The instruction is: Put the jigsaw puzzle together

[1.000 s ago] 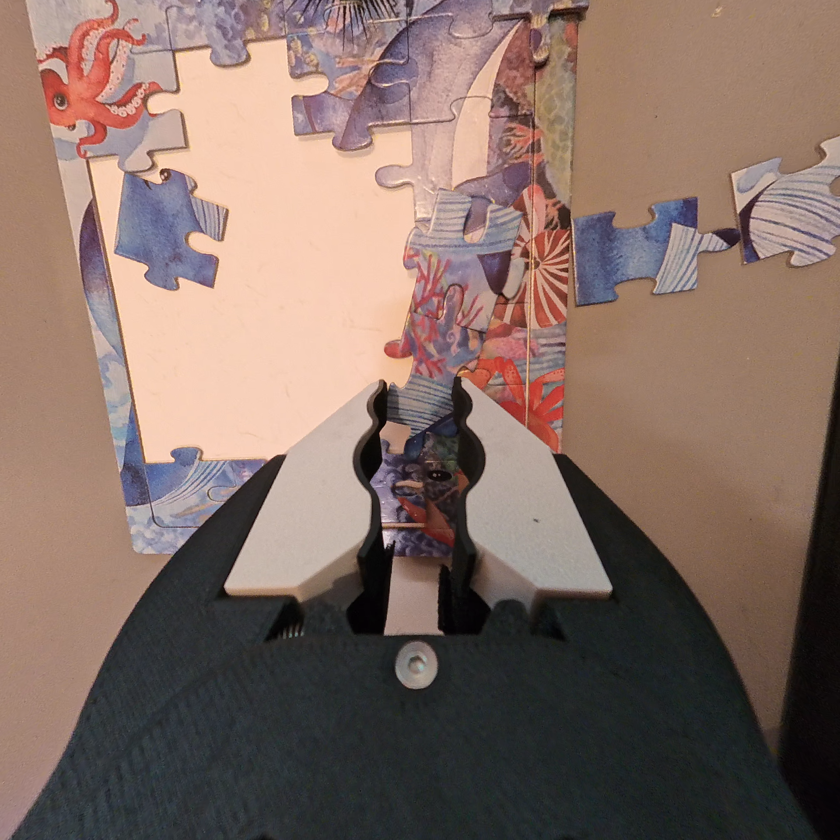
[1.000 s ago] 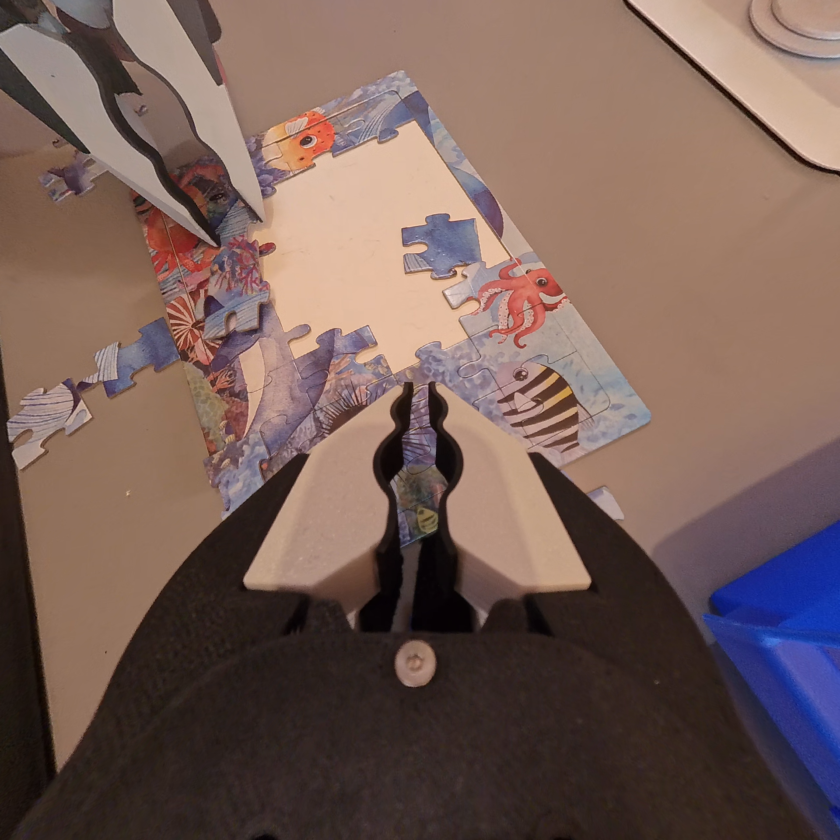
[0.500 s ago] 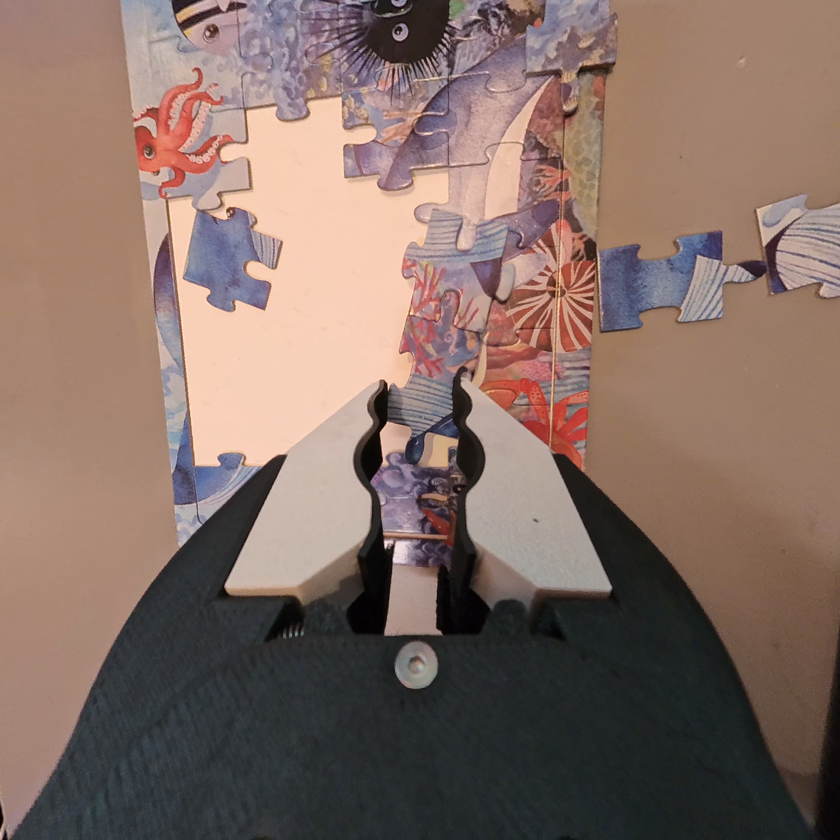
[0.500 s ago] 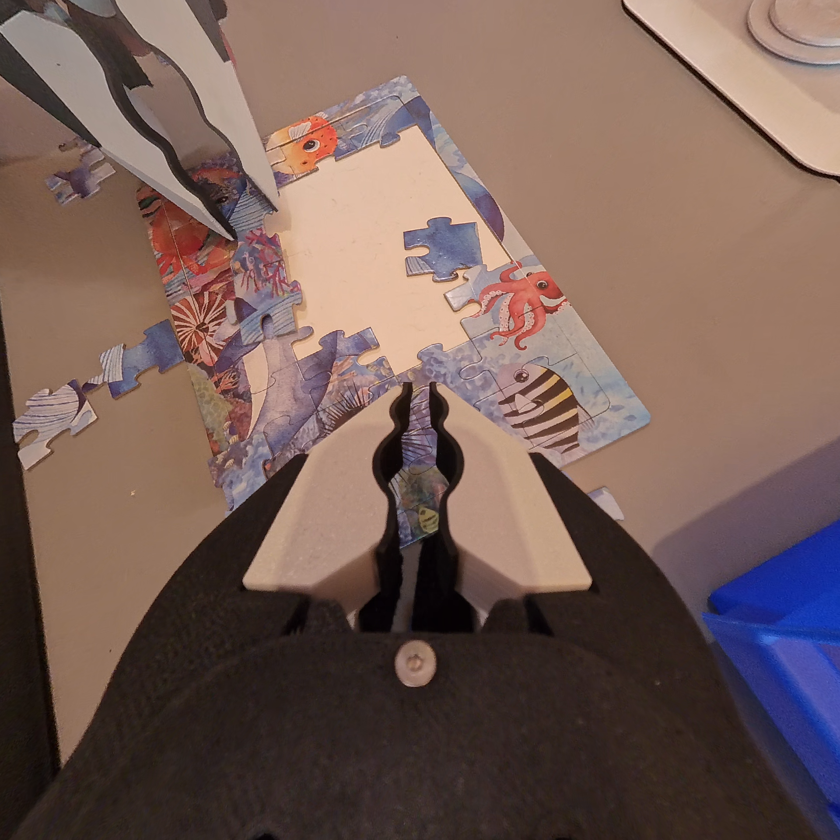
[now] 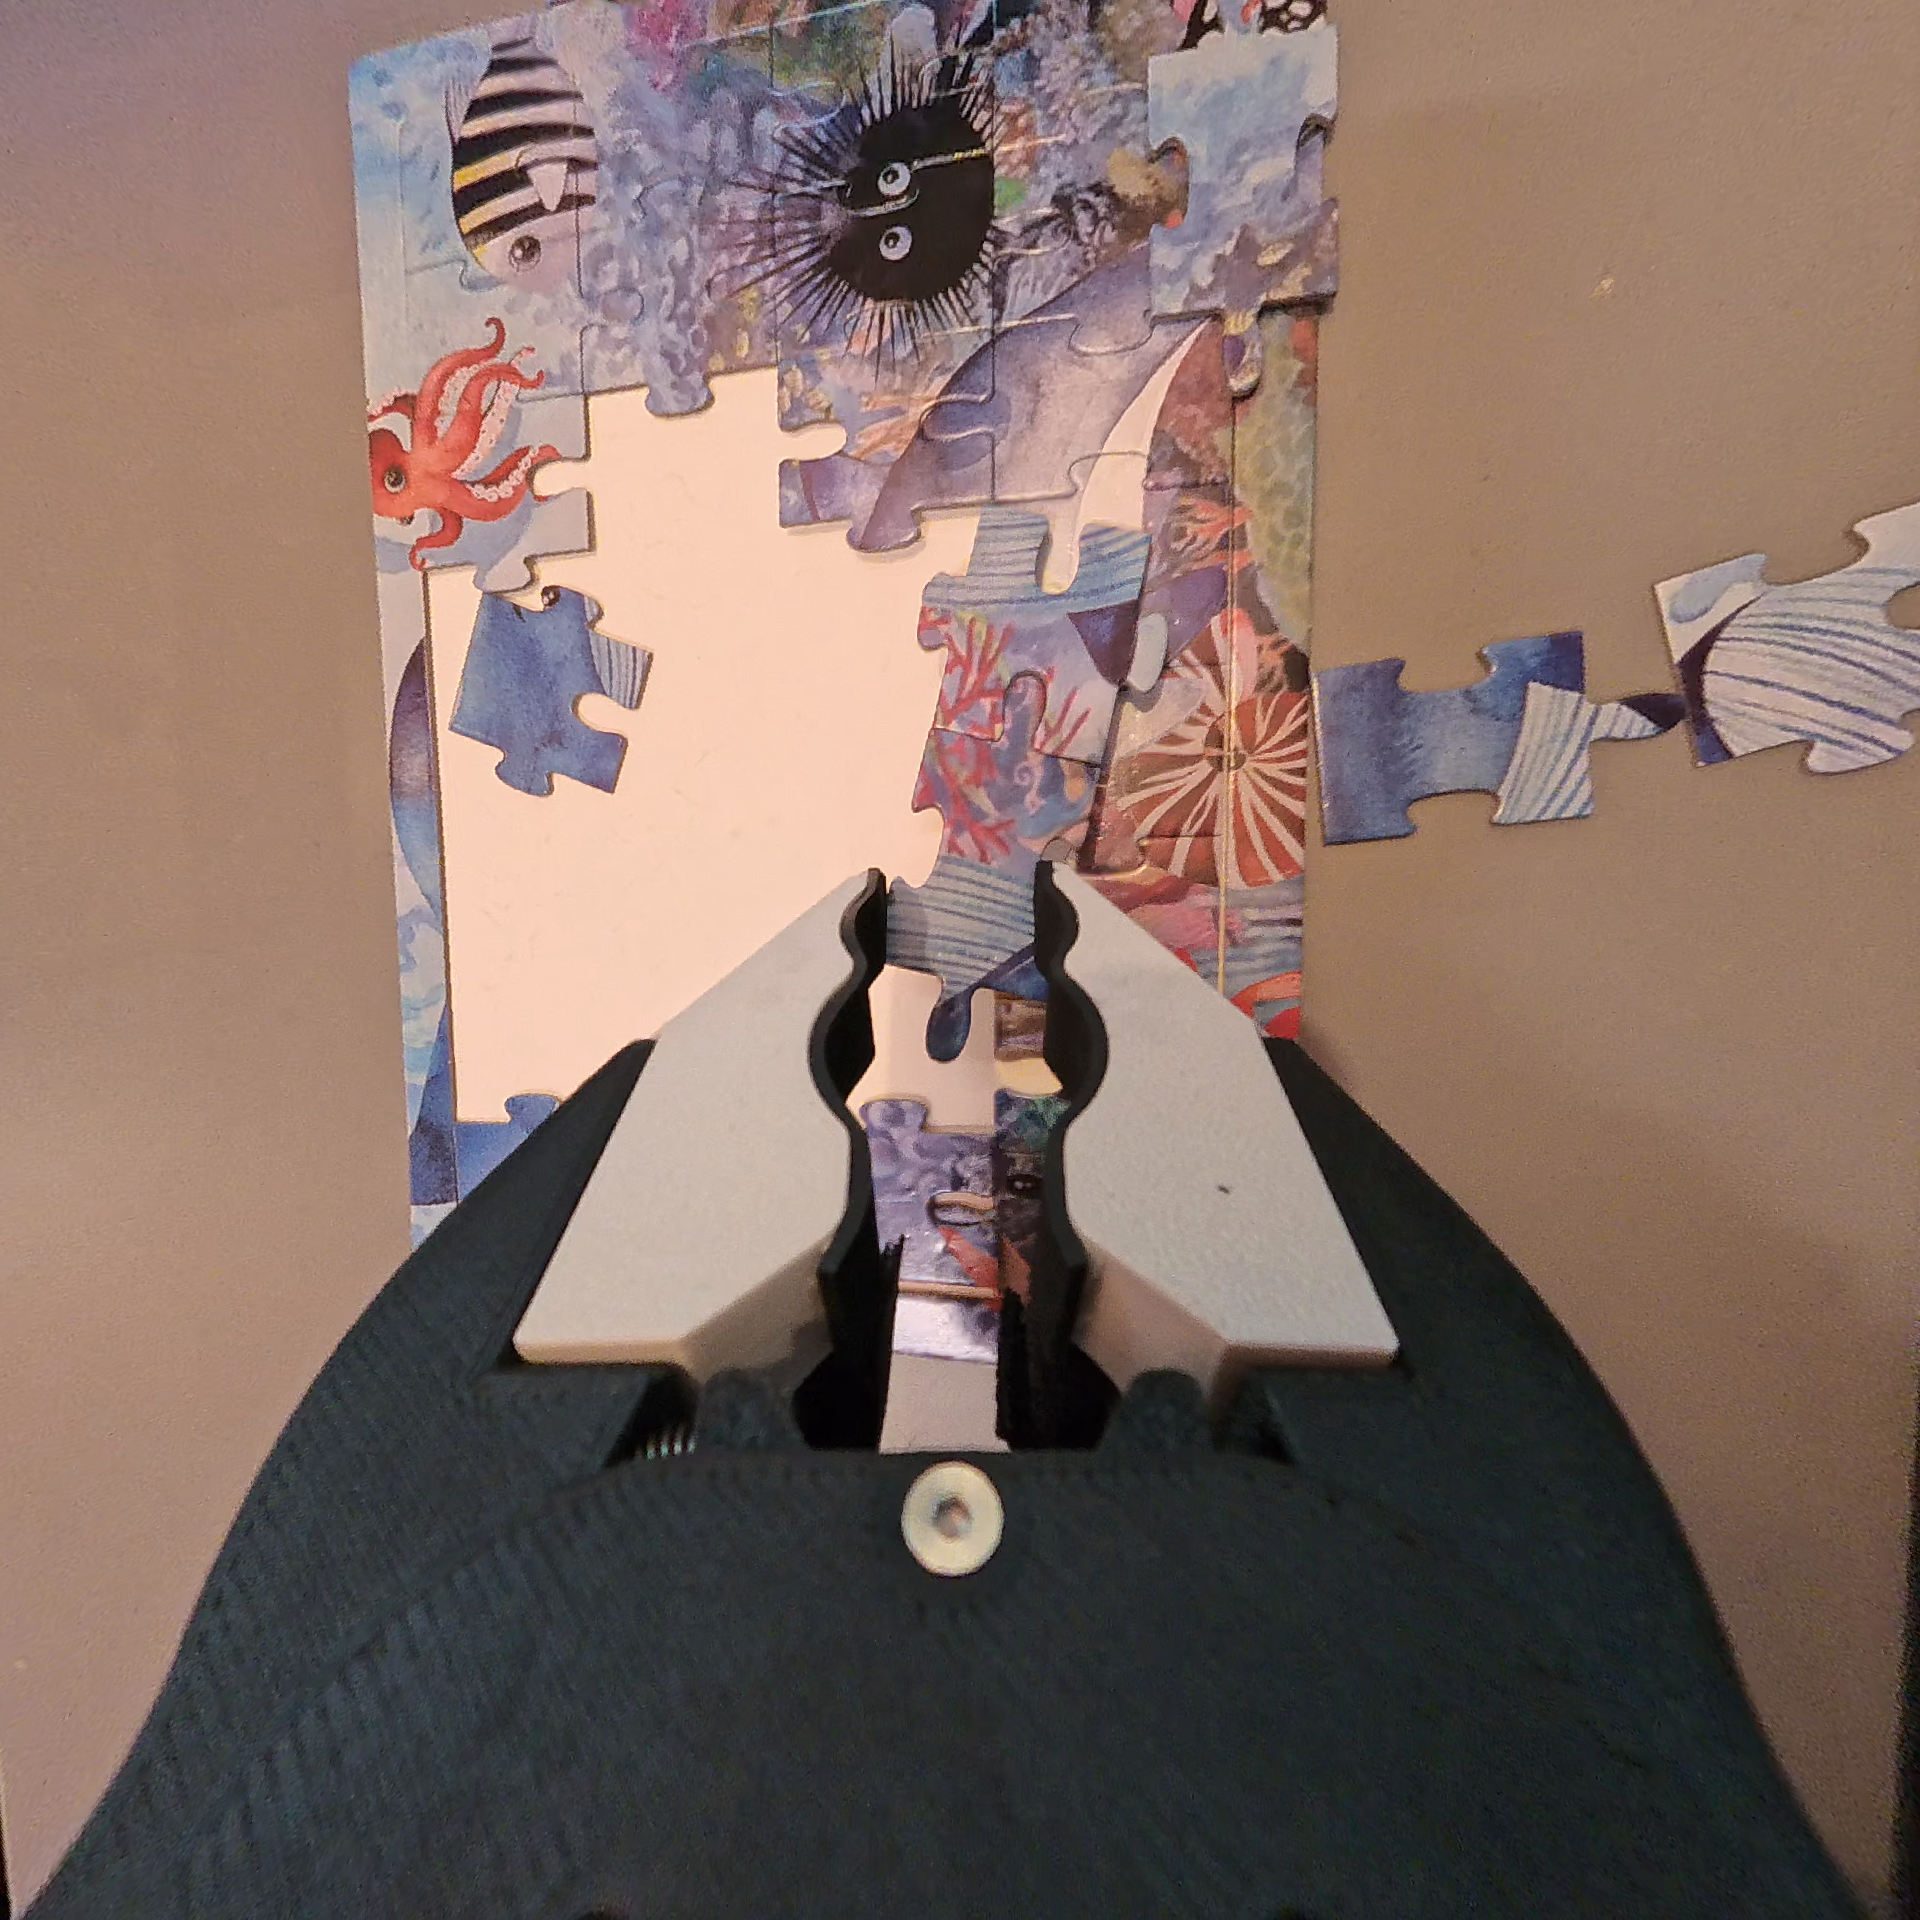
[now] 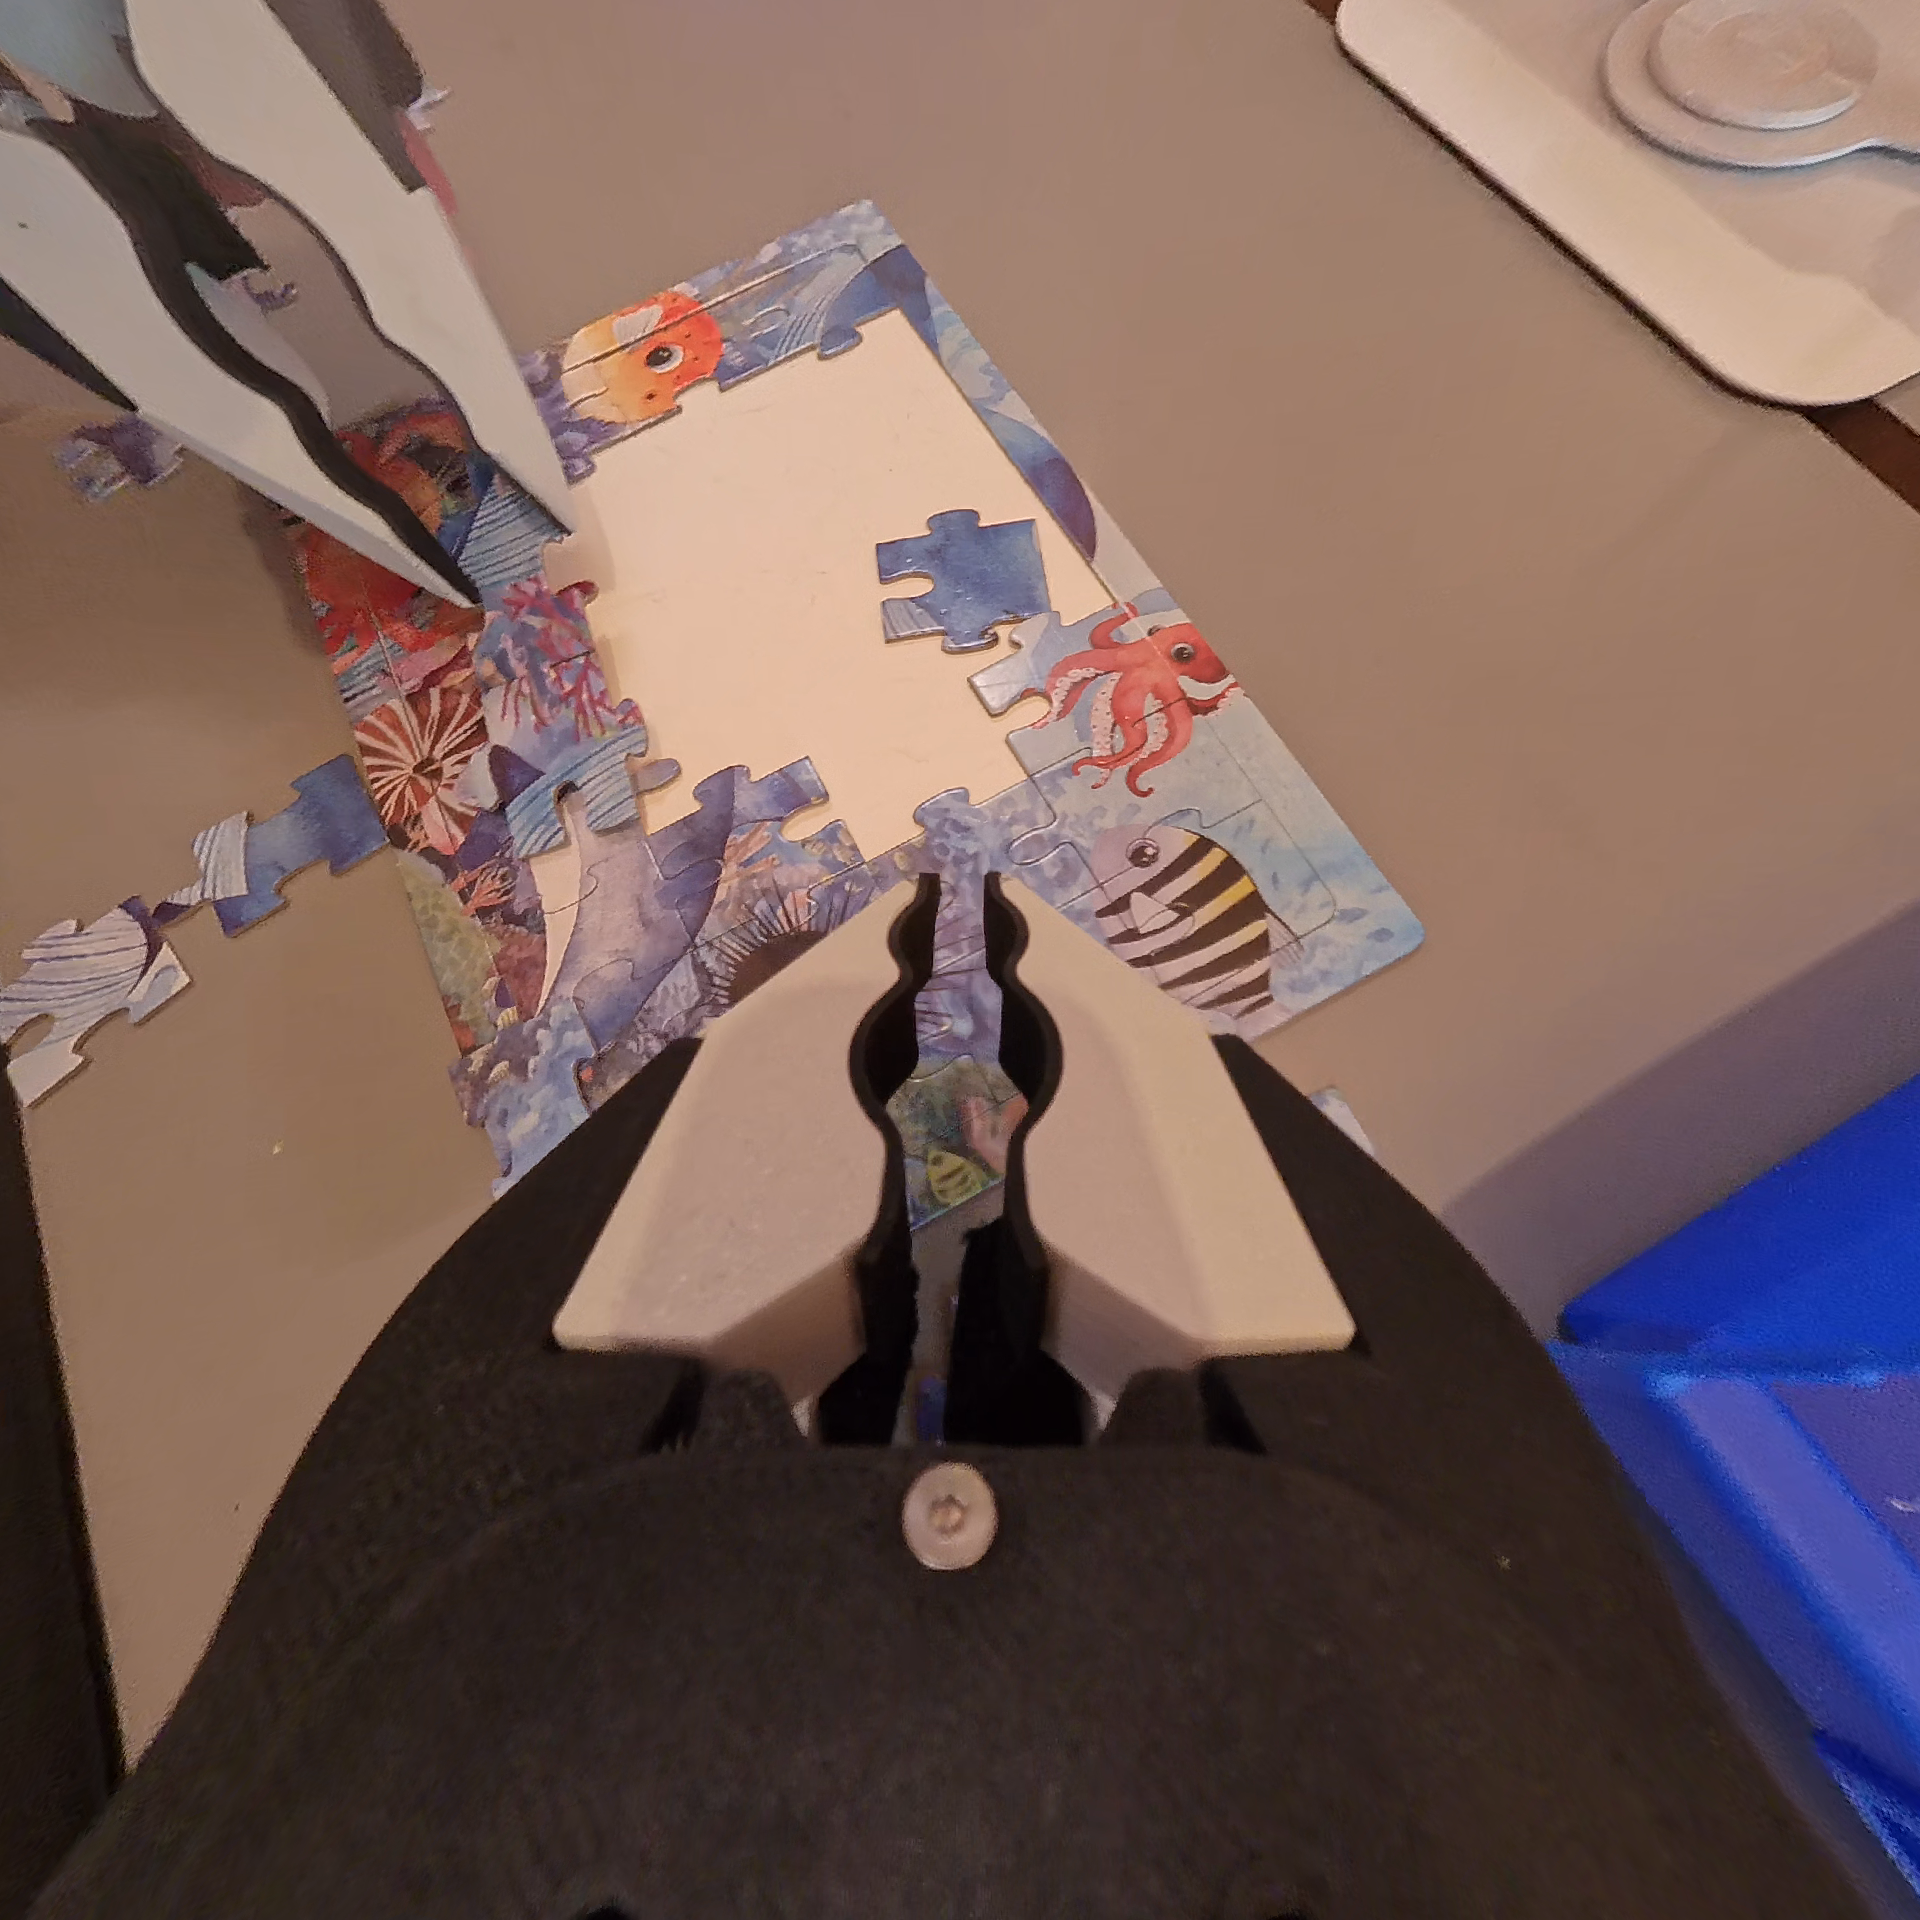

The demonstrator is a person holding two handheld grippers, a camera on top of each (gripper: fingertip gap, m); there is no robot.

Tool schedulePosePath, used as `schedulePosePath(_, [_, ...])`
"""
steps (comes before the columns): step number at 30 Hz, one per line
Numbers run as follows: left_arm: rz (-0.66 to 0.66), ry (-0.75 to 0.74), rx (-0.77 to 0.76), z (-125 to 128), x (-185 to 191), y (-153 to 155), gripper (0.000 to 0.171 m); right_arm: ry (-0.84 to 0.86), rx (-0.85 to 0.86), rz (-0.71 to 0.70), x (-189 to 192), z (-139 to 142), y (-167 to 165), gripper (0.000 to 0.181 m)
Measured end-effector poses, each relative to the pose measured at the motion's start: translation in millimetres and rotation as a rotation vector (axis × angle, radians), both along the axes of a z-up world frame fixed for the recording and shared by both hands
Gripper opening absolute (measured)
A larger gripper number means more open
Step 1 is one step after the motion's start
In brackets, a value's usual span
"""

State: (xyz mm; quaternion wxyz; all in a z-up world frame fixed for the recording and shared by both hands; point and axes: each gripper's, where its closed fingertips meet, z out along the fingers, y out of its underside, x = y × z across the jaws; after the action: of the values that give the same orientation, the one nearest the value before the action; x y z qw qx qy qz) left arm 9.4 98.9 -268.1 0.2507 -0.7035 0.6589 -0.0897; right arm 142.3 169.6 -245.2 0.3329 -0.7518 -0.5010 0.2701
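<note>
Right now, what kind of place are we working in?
Probably an indoor desk or tabletop, home or office; I can't tell which. The cues: a smooth tan table surface holding a children's sea-creature jigsaw puzzle, a blue plastic bin at one edge, and a pale mat with a round disc on it.

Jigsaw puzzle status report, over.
Left gripper shut on striped blue cardboard puzzle piece, at gap edge of sea-themed puzzle board. Right gripper nearly shut, empty. Loose dark-blue piece lies on bare backing.
</note>
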Motion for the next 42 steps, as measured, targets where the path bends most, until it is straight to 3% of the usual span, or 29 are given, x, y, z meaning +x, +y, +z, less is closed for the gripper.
schedulePosePath(5, [-0.02,-0.013,-0.005,1.5,7.5,-10.5,0.026,0.109,0.087,-0.098,19.7,35.7,17.4,0.007])
schedulePosePath(9, [-0.042,-0.029,-0.008,2.6,17.6,-17.7,0.026,0.3,0.177,-0.22,51.9,82.8,34.5,0.005])
schedulePosePath(12, [-0.06,-0.044,-0.016,3.3,27.6,-21.2,0.026,0.391,0.183,-0.298,74.7,98.9,43.9,0.004])
schedulePosePath(23, [-0.028,-0.053,-0.015,-9.2,57.4,-15.2,0.029,0.378,0.149,-0.312,75.2,91.1,46.6,0.004])
schedulePosePath(26, [-0.033,-0.014,-0.021,-14.2,51.8,-14.2,0.057,0.381,0.138,-0.313,74.9,89.8,47.0,0.004])
schedulePosePath(28, [-0.027,-0.04,-0.042,-6.2,50.4,-10.1,0.062,0.383,0.134,-0.314,75.1,89.7,47.1,0.004])
schedulePosePath(33, [0.063,-0.118,0.017,14.2,41.7,43.2,0.058,0.377,0.129,-0.309,73.0,88.1,46.5,0.004])
schedulePosePath(36, [0.07,-0.07,0.044,3.2,34.5,72.8,0.053,0.375,0.127,-0.307,72.2,87.0,46.5,0.004])
schedulePosePath(42, [-0.042,0.006,0.053,-15.1,38.2,97.4,0.054,0.372,0.113,-0.309,72.7,83.2,47.8,0.004])
